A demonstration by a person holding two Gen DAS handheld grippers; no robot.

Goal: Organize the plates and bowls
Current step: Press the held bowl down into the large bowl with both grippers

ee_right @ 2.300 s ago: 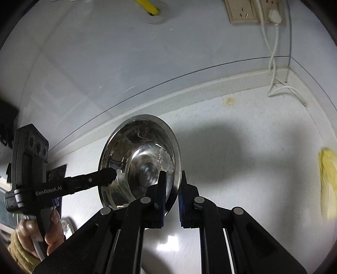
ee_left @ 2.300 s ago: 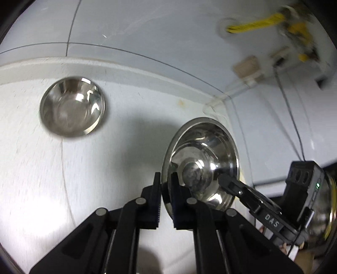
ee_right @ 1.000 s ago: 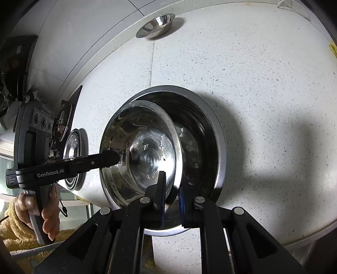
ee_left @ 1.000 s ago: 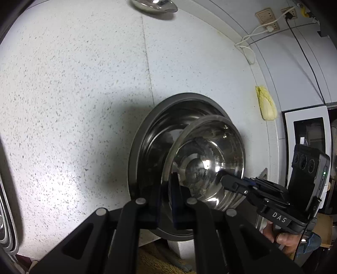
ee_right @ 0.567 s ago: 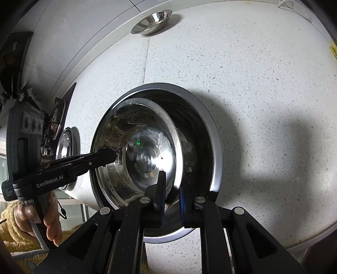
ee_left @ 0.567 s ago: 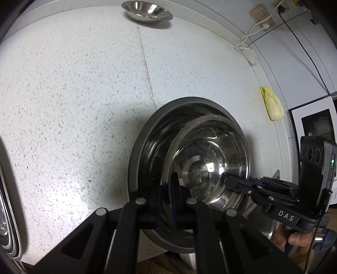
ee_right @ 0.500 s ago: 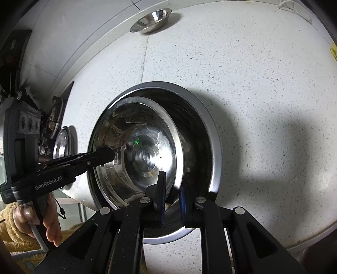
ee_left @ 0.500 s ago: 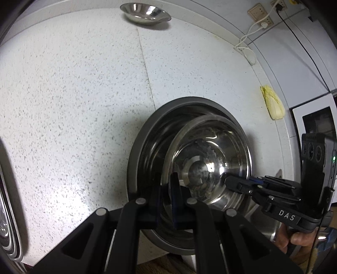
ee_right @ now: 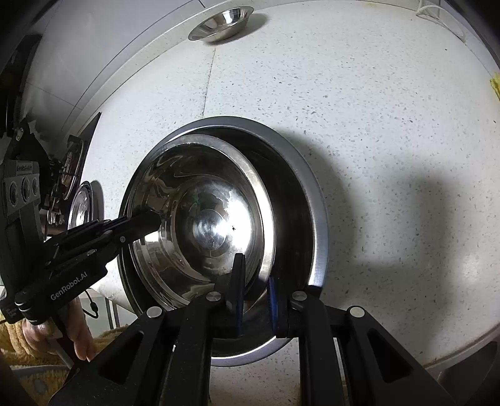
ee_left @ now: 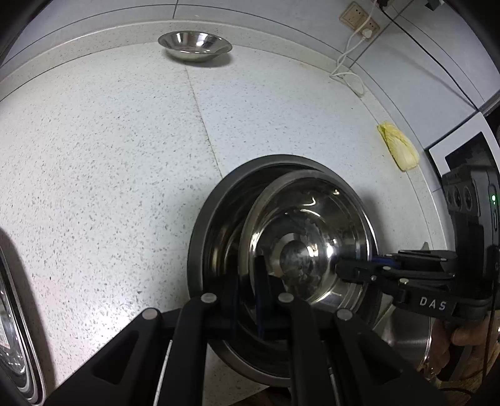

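Note:
A medium steel bowl (ee_left: pixel 307 243) (ee_right: pixel 200 225) sits inside a larger dark-rimmed steel basin (ee_left: pixel 215 215) (ee_right: pixel 307 200) near the counter's front edge. My left gripper (ee_left: pixel 247 287) straddles the bowl's near rim, its jaws close around it. It also shows in the right wrist view (ee_right: pixel 147 223) at the bowl's left rim. My right gripper (ee_right: pixel 254 281) has its jaws a little apart around the bowl's near rim, no longer pinching it. It also shows in the left wrist view (ee_left: pixel 343 268) at the bowl's right rim. A small shallow steel bowl (ee_left: pixel 195 45) (ee_right: pixel 222 20) sits by the back wall.
The speckled white counter (ee_left: pixel 109 140) runs to a tiled wall with a socket and cable (ee_left: pixel 356 18). A yellow-green cabbage (ee_left: pixel 398 145) lies at the right. Stacked steel plates (ee_left: pixel 12 343) (ee_right: pixel 79 203) sit at the left edge. A white appliance (ee_left: pixel 462 150) stands at far right.
Both grippers carried the bowl down from in front of the wall and set it inside the large basin. The right gripper's jaws have now parted slightly.

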